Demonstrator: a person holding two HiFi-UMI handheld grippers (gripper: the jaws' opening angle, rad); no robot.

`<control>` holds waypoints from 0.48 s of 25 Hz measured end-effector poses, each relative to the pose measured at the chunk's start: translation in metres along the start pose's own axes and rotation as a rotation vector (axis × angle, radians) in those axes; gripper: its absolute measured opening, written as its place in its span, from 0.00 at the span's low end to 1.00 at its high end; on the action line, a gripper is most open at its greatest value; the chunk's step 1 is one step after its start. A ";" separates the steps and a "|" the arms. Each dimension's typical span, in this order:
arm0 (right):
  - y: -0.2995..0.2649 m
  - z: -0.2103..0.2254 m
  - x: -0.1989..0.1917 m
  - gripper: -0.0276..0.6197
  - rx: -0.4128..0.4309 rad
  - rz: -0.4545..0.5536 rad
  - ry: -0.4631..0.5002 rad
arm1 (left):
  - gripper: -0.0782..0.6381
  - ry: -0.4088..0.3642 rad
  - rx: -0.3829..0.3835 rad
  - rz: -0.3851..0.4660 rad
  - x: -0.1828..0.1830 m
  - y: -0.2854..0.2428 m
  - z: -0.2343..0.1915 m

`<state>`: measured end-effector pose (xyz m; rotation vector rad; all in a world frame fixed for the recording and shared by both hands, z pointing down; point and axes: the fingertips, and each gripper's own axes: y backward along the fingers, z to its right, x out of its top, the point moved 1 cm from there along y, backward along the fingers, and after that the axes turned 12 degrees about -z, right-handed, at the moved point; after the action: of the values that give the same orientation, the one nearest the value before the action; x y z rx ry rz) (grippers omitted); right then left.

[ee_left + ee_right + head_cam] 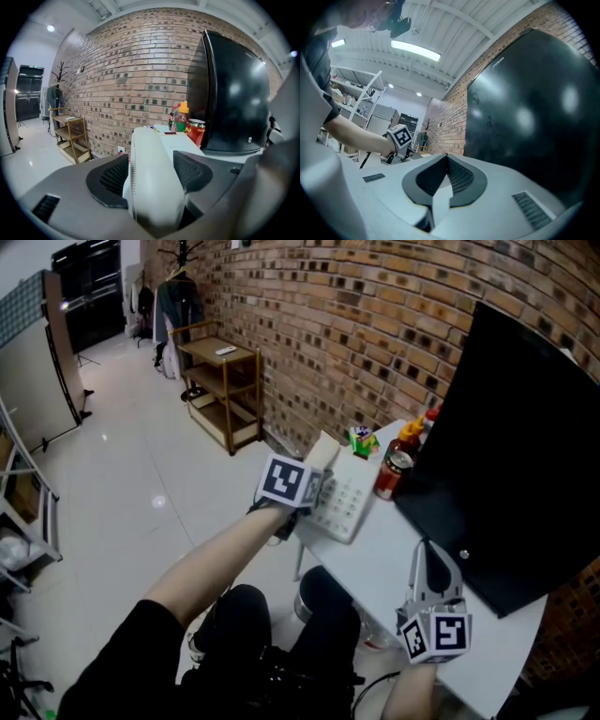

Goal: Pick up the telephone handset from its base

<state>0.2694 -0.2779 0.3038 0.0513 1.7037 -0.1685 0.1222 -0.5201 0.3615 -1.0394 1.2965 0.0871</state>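
Observation:
The white telephone base (347, 498) lies on the white table's (389, 563) near-left corner, with the pale handset (322, 454) along its left side. My left gripper (311, 486) is at that side. In the left gripper view the handset (150, 187) runs lengthwise between the two dark pads (110, 180), the jaws spread wide around it, so my left gripper (151, 174) is open. The base (180, 143) shows just beyond. My right gripper (431, 559) rests on the table near the black monitor (516, 465), its tips together (446, 160) and empty.
A red can (394, 474), a sauce bottle (411, 435) and a small green packet (363, 440) stand behind the phone. The large black monitor (234, 93) fills the table's right. A brick wall (309, 324) runs behind, with a wooden shelf (225, 381) on the floor.

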 end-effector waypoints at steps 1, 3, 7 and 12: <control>-0.001 0.000 -0.001 0.05 0.003 -0.002 0.000 | 0.51 0.016 0.007 -0.010 -0.002 -0.002 -0.002; -0.002 -0.001 -0.003 0.05 0.004 -0.010 -0.003 | 0.49 0.039 0.013 -0.019 -0.003 -0.003 -0.003; -0.005 -0.001 -0.009 0.05 0.008 -0.010 -0.002 | 0.46 0.033 0.011 0.003 0.001 -0.002 0.002; -0.004 -0.005 -0.012 0.05 0.013 -0.020 -0.004 | 0.43 0.034 0.025 0.027 -0.003 0.003 0.003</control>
<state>0.2660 -0.2806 0.3161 0.0438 1.6993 -0.1941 0.1223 -0.5150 0.3619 -1.0062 1.3397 0.0742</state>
